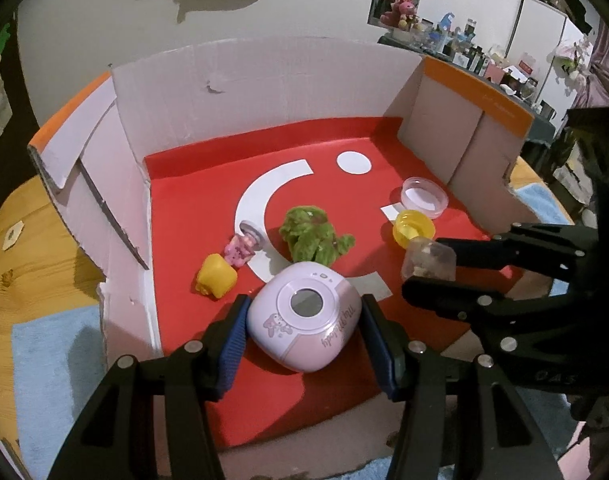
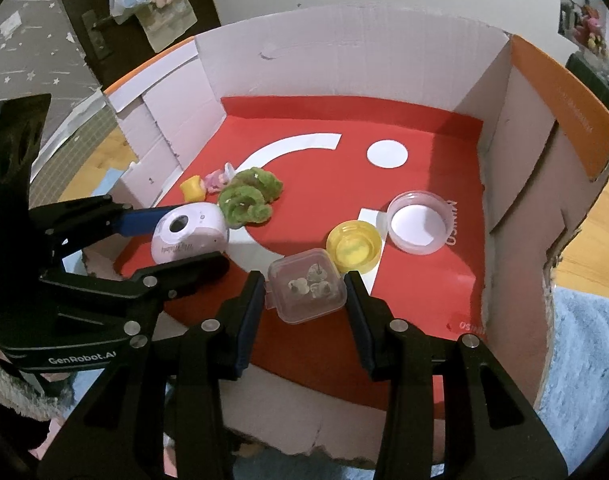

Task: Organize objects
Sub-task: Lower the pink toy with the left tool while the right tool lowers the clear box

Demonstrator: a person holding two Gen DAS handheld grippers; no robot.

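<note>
Fingers clamping pink case, clear box gripped

A home room: plush toys on a cluttered shelf, wood floor w/ blue rug.

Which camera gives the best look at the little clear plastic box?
The right wrist view: the clear box sits centered between the right claw's fingers, its small contents visible through the lid. The left wrist view shows it only side-on, partly hidden by that claw.
</note>
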